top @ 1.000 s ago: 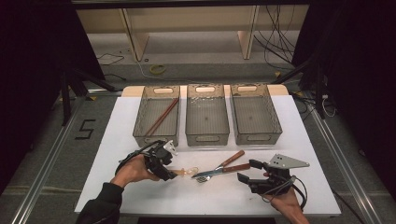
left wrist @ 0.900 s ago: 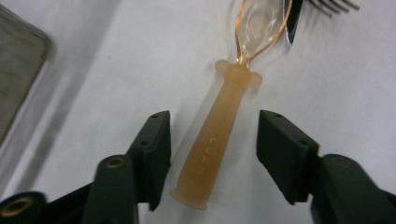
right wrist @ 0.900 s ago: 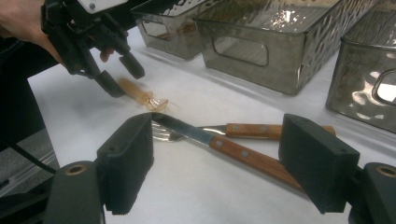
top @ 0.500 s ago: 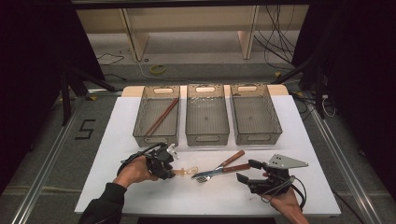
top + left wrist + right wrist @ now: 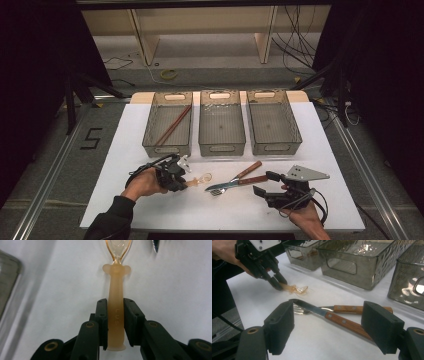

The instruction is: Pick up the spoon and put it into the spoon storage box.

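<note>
Left gripper view has your left gripper (image 5: 115, 322), jaws just closing, clamped on the stiff handle of the light, slick plastic spoon (image 5: 116, 312) lying on the table (image 5: 62, 290); your right gripper (image 5: 332, 326) gapes empty.

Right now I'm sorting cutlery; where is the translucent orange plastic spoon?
In the high view, the translucent orange plastic spoon lies front-left on the white table, handle between the left gripper jaws, beside the fork.

Brightly lit from overhead on the white table (image 5: 150, 210), dark all around it. Soft and slightly grainy in the high view. Blurred up close on the black jaws, with glare off the clear bins (image 5: 362, 262).
</note>
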Demonstrator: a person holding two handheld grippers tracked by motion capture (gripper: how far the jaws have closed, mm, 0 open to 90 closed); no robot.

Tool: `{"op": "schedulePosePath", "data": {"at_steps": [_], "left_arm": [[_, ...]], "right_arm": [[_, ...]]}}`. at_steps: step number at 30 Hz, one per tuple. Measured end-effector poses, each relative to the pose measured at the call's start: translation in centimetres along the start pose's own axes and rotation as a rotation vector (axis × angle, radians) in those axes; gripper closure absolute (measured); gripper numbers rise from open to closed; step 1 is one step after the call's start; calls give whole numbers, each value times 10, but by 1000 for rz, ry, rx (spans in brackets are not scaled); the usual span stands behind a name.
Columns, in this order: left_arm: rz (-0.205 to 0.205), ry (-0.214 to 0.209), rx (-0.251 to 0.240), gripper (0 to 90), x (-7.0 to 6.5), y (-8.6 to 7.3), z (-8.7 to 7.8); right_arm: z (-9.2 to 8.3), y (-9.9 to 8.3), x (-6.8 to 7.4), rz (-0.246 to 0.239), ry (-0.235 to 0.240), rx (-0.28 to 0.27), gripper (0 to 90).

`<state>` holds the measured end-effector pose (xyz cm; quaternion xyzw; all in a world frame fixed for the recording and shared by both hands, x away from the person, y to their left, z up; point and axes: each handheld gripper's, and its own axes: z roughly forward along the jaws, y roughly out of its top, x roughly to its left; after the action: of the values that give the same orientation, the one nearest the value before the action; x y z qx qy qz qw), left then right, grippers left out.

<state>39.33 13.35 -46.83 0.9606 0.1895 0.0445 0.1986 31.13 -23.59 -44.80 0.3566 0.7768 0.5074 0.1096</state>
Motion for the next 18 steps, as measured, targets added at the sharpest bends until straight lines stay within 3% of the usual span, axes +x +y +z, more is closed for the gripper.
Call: {"op": "schedulePosePath", "data": {"at_steps": [8, 12, 16, 18], "left_arm": [[-51, -16, -82, 745, 5, -2, -10], [-78, -24, -148, 745, 4, 2, -16], [-112, 3, -238, 746, 2, 7, -23], [-133, -3, -276, 746, 4, 8, -25]], "right_arm": [[1, 0, -1, 6, 0, 0, 272], [0, 0, 0, 8, 2, -1, 272], [0, 0, -1, 13, 1, -3, 272], [0, 0, -1, 12, 0, -2, 272]]}}
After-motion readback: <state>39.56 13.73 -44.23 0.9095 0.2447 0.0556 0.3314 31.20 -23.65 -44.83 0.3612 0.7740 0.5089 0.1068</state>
